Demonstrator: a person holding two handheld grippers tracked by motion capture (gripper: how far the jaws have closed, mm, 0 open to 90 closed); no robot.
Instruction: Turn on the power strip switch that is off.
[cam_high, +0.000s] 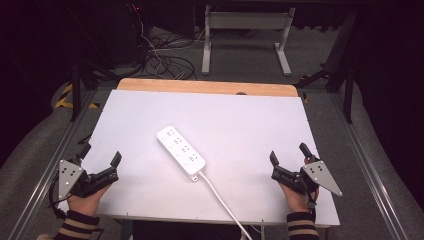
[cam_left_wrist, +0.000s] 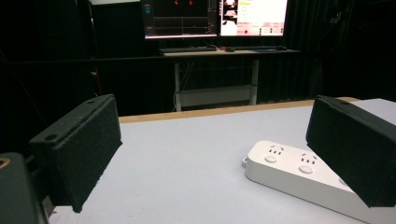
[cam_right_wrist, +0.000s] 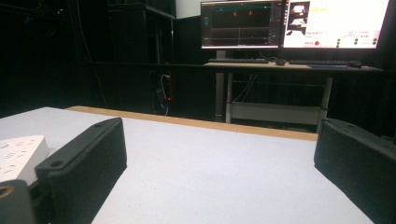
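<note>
A white power strip (cam_high: 180, 156) lies slanted in the middle of the white table top (cam_high: 250, 115), its white cable (cam_high: 222, 205) running off the near edge. My left gripper (cam_high: 100, 154) rests at the near left, open, nothing between its jaws. In the left gripper view the power strip (cam_left_wrist: 289, 168) lies ahead on the right, partly behind the right jaw of the left gripper (cam_left_wrist: 215, 154). At the near right the right gripper (cam_high: 288, 153) is also open and holds nothing. The right gripper view has the power strip's end (cam_right_wrist: 18, 154) at far left, beside the right gripper (cam_right_wrist: 219, 163).
A wooden strip (cam_high: 205, 86) edges the table's far side. Beyond it stand a white desk frame (cam_high: 245, 35) and a tangle of floor cables (cam_high: 165, 60). Lit monitors (cam_right_wrist: 289, 23) sit on a desk (cam_right_wrist: 289, 65) farther back. Metal rails (cam_high: 365, 160) run along both sides.
</note>
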